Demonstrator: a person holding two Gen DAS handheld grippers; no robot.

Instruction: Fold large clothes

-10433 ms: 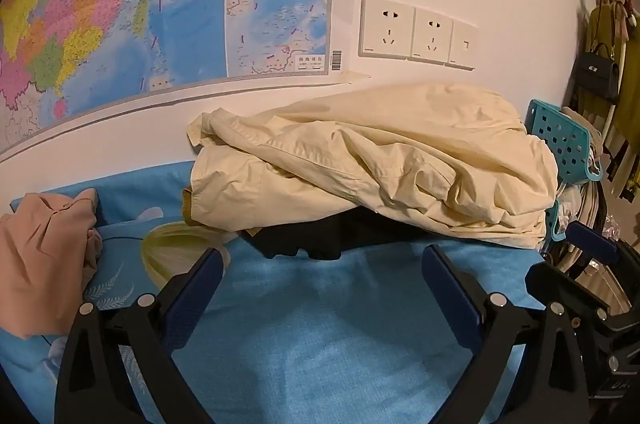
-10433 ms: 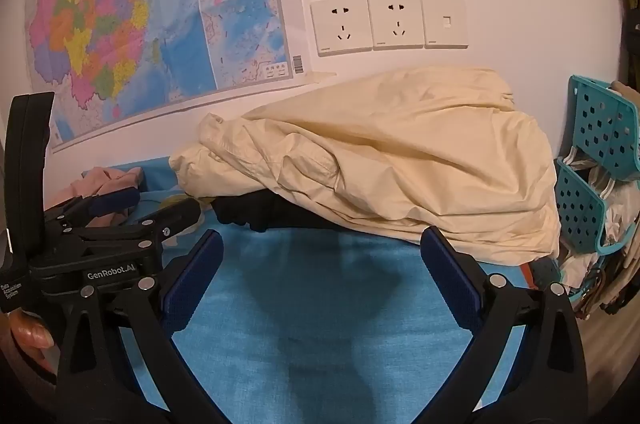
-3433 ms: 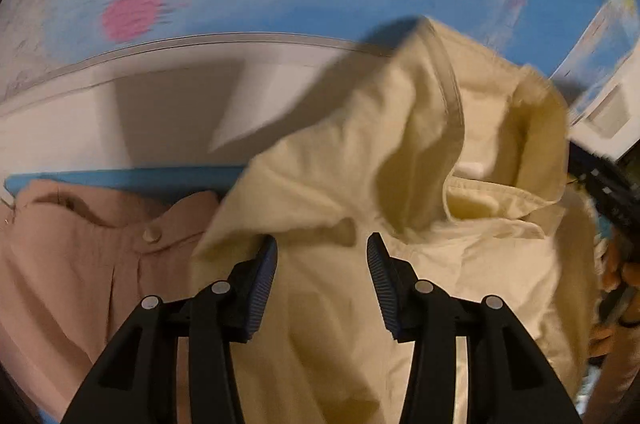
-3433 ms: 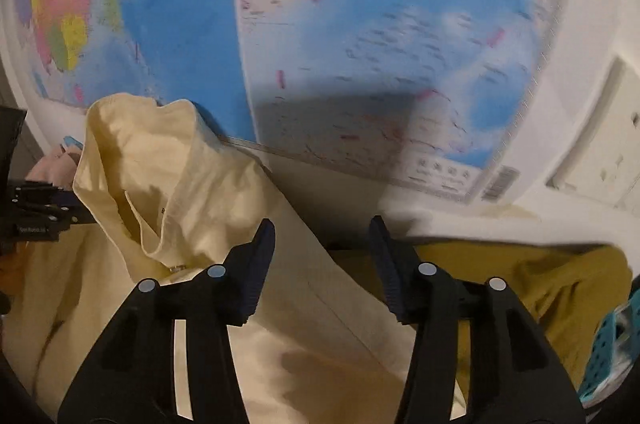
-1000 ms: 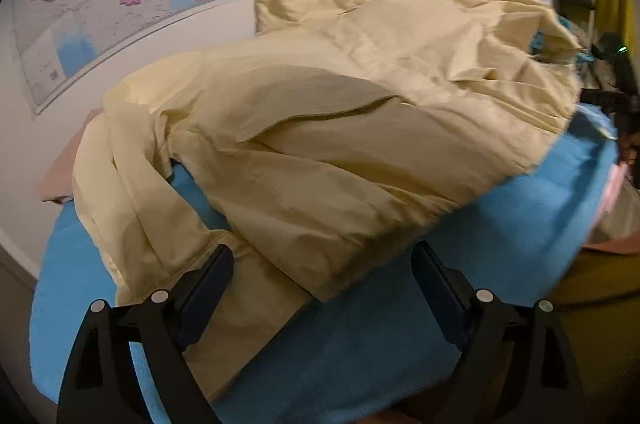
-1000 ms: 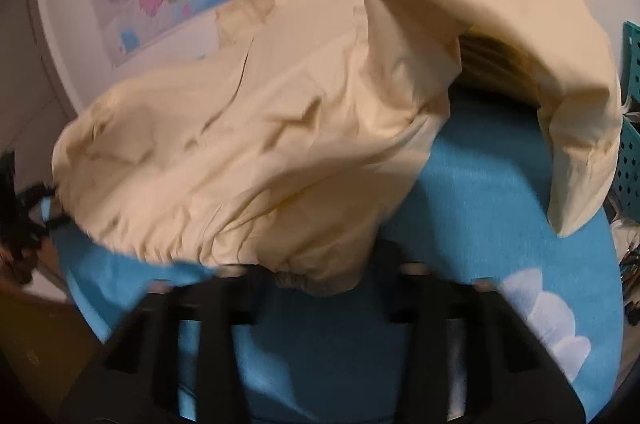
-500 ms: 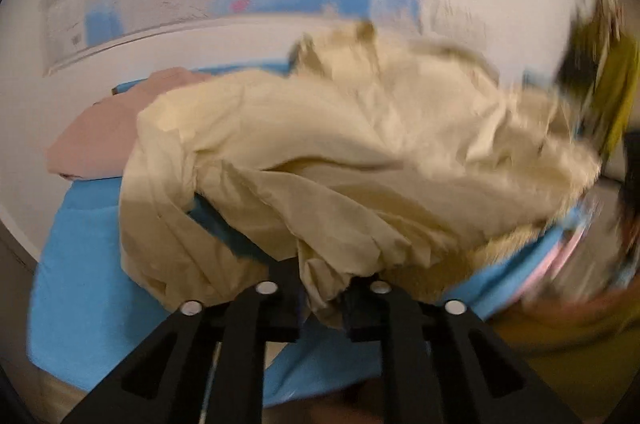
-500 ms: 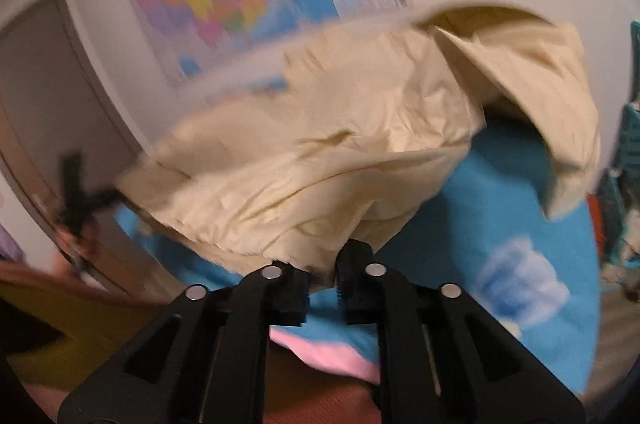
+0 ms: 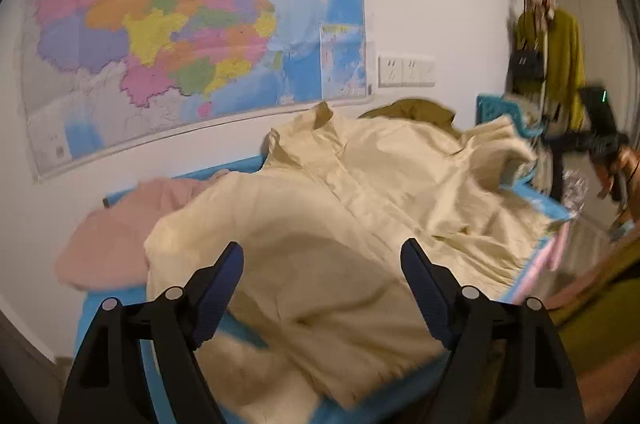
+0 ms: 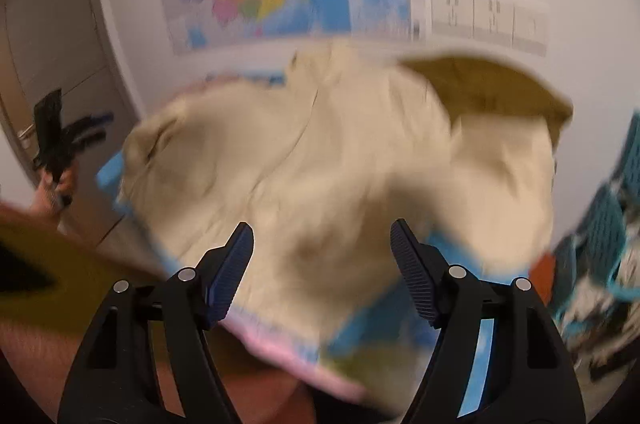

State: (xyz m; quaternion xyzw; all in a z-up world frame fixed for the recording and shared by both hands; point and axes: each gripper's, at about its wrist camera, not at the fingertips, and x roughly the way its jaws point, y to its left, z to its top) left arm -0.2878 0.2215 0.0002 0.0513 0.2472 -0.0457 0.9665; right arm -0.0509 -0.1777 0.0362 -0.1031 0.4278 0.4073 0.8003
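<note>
The right gripper (image 10: 322, 266), jaws opening, hovers over the cream jacket (image 10: 320, 159).

A cream cotton-like cloth jacket (image 9: 360, 224), matt and creased, lies over a blue woven bed sheet (image 9: 116, 308) beside a soft pink fabric garment (image 9: 116, 224). A glossy paper wall map (image 9: 192, 35) catches the light above smooth white plastic wall sockets (image 9: 406, 71). Ribbed blue rubbery pads (image 10: 234, 274) line matt black plastic gripper arms.

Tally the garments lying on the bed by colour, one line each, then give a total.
Cream jacket: 1
Pink garment: 1
Olive garment: 1
Total: 3
</note>
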